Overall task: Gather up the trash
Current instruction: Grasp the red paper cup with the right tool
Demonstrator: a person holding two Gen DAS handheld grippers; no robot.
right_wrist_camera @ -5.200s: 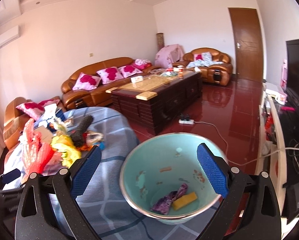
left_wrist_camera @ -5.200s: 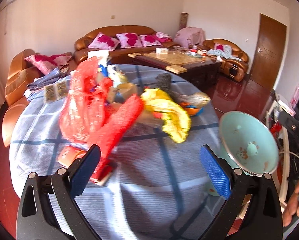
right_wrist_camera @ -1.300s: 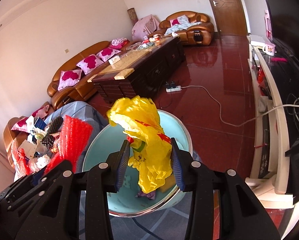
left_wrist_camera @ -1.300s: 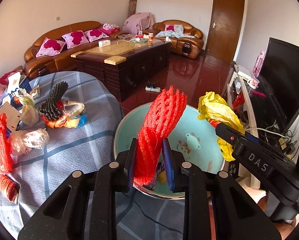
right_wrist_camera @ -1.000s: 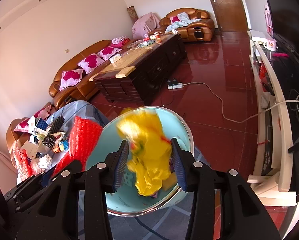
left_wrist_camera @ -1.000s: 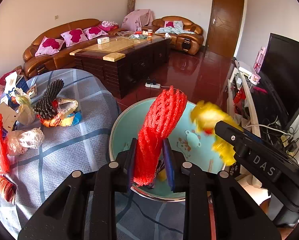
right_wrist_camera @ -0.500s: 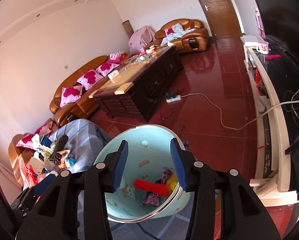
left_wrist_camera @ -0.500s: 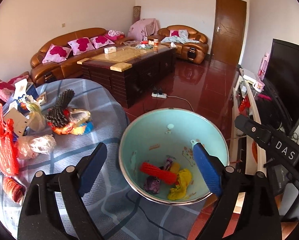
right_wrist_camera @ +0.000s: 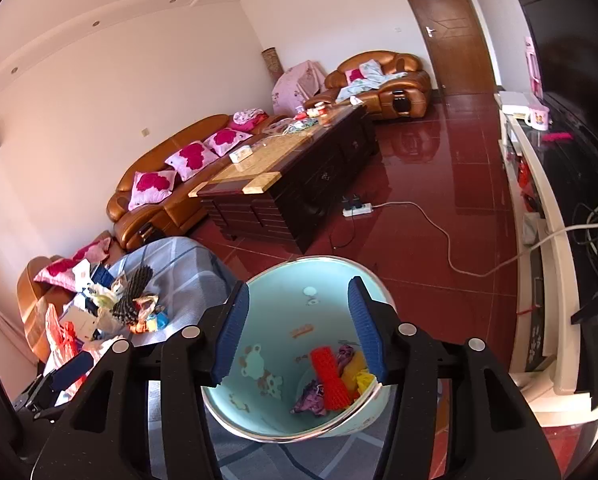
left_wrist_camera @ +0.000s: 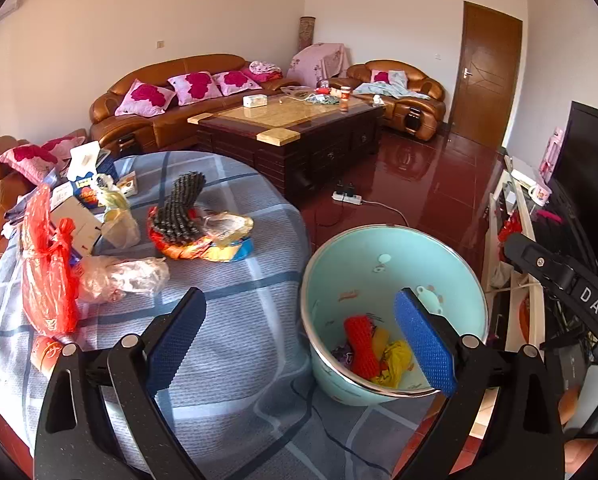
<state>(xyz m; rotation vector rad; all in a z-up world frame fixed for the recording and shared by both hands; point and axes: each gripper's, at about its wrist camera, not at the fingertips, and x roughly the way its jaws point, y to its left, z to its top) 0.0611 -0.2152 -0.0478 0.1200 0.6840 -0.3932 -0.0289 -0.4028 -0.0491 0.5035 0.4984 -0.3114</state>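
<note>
Both empty above the pale blue bin [left_wrist_camera: 395, 264], which sits at lower right of the left wrist view on the edge of the bench [left_wrist_camera: 235, 320] with its checked blue cloth. Left gripper [left_wrist_camera: 299, 340] spread wide and opening further, nothing between the pads. Right gripper [right_wrist_camera: 299, 332] part-way apart and opening too, bin mouth framed between the blue pads, nothing touched.

Already in the bin: red foam net [left_wrist_camera: 361, 346], yellow bag [left_wrist_camera: 397, 356], purple wrapper [right_wrist_camera: 311, 394]. Left to collect, at centre left of the left wrist view: clear plastic bag [left_wrist_camera: 123, 276], red plastic bag [left_wrist_camera: 47, 264], dark foam net [left_wrist_camera: 183, 210] leaning on a heap of orange and blue wrappers [left_wrist_camera: 215, 246], and a small red packet [left_wrist_camera: 47, 354] at lower left.

Likely feather-light, soft and crushable, all of it; film probably slick, so best pinched at a bunched fold or knot rather than a flat sheet. Foam net springy, probably grips well across its middle. Red bag knotted near the top: a fair hold there.

Left wrist view alone gives the bench litter large enough to pick grasp spots. Right wrist view shrinks that litter into the lower left, yet looks deeper into the bin, showing the purple wrapper and the cartoon prints on the inner wall, plus the floor and power strip [right_wrist_camera: 357, 210] beyond.
</note>
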